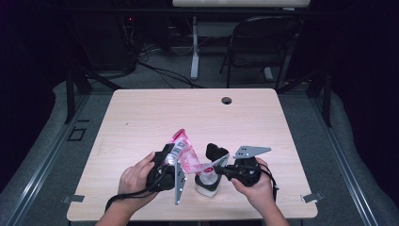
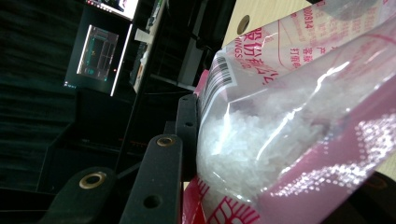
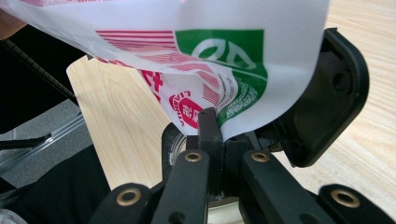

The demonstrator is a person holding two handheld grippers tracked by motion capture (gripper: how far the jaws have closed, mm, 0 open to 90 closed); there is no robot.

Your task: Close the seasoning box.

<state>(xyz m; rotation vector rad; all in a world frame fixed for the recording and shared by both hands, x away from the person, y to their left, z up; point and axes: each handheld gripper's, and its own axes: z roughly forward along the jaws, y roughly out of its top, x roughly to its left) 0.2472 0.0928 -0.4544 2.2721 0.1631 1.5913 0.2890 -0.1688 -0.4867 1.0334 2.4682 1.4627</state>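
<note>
So the pink-and-white plastic bag of white crystals was held up over the table's near edge, above a black-lidded container. Left gripper was pinching its barcode edge, right gripper clamped on the green-logo corner.

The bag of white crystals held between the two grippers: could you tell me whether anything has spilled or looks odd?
No spill shows on the table. The bag is pinched by both grippers, left gripper and right gripper, and hangs tilted over a white container with a black lid. The crystals are inside the bag.
</note>
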